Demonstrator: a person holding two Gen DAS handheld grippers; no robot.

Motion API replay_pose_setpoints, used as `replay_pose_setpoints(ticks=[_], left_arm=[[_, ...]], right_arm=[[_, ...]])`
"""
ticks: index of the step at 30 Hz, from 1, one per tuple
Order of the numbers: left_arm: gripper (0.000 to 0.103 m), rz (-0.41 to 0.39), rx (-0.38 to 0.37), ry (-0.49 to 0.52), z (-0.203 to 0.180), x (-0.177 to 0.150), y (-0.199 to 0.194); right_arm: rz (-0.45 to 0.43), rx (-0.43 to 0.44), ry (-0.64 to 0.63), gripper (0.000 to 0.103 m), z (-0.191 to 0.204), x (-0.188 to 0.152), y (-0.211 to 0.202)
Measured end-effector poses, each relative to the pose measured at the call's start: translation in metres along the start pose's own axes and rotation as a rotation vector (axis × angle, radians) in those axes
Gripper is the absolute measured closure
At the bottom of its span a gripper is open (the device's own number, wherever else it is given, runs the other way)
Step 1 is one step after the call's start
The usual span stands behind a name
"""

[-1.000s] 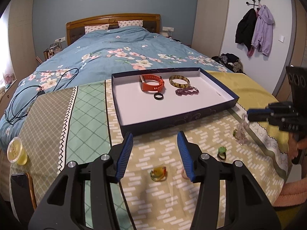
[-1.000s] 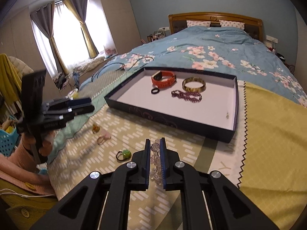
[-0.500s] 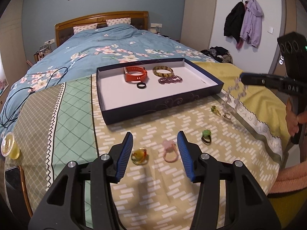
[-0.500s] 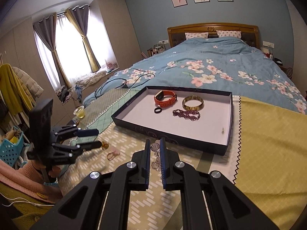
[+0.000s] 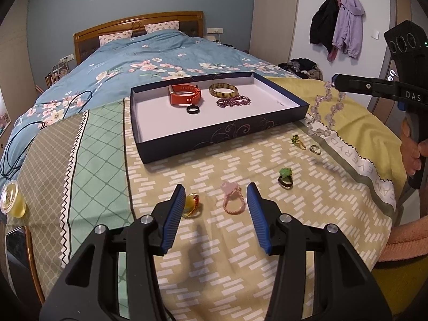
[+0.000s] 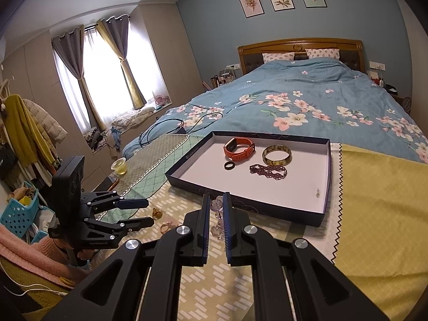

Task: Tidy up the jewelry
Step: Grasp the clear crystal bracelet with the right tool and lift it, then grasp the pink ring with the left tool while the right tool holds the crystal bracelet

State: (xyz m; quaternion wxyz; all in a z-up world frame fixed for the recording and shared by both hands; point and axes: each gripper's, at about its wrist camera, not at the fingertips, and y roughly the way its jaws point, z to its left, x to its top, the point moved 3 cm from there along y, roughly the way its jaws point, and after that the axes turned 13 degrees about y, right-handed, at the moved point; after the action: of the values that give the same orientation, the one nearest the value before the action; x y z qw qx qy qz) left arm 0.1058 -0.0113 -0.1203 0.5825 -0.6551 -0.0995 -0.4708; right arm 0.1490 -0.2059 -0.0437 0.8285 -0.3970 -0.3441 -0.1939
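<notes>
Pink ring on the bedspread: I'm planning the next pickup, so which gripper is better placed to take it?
Left. The left gripper hangs open right over the pink ring, which lies between its fingers. The right gripper is shut on the clear bead bracelet, off by the box.

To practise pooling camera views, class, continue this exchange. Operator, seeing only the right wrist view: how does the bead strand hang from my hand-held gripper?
Observer: The clear bead strand hangs as a long loop from the right hand-held gripper, beside the box's corner.
Operator: Any rings hidden beneath it?
Observer: Yes, a green-stone ring, a smaller green ring and a gold ring lie on the cloth.
Operator: What is the left one aimed at?
Observer: The open left hand-held gripper frames the pink ring.
</notes>
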Motion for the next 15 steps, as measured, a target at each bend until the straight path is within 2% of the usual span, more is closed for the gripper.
replay_pose_setpoints(ticks=[9, 15], left_arm=[[0.061, 0.078, -0.028, 0.037, -0.014, 0.005, 0.026], [0.066, 0.124, -0.049, 0.018, -0.012, 0.008, 0.044]], right_arm=[[0.015, 0.008, 0.004, 0.095, 0.0, -0.001, 0.009], [0.023, 0.017, 0.004, 0.095, 0.002, -0.002, 0.014]])
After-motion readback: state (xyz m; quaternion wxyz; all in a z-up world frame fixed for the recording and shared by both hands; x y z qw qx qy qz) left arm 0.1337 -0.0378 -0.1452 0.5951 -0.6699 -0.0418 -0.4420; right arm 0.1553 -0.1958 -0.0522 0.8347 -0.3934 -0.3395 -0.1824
